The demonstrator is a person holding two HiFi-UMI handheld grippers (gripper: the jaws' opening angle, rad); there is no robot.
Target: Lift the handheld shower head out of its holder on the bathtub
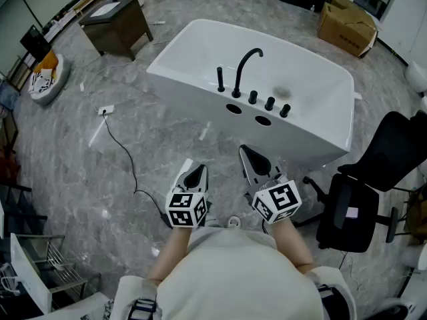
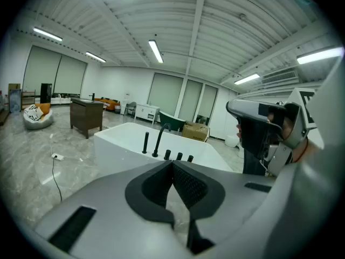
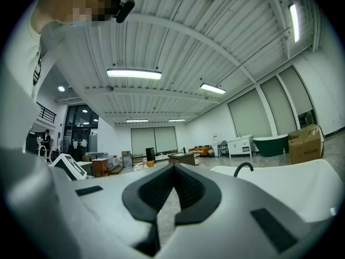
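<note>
Left tool (image 1: 197, 170), right tool (image 1: 247, 152), both closed, before bathtub (image 1: 200, 105); chair (image 1: 360, 199) alongside.

I hold my left grey plastic two-jaw gripper (image 1: 195, 171) at about 7 o'clock in the head view and my right grey plastic two-jaw gripper (image 1: 247, 153) at about 5 o'clock. They sit side by side and apart, both noses aimed toward 12 o'clock. The left one dips a little; the right one sits level. On each, the black ribbed pads (image 2: 186, 185) meet at the tips with nothing between them. The black-and-white marker cubes (image 1: 185, 207) sit at the rear, and my bare forearms (image 1: 168, 253) run back toward 6 o'clock.
</note>
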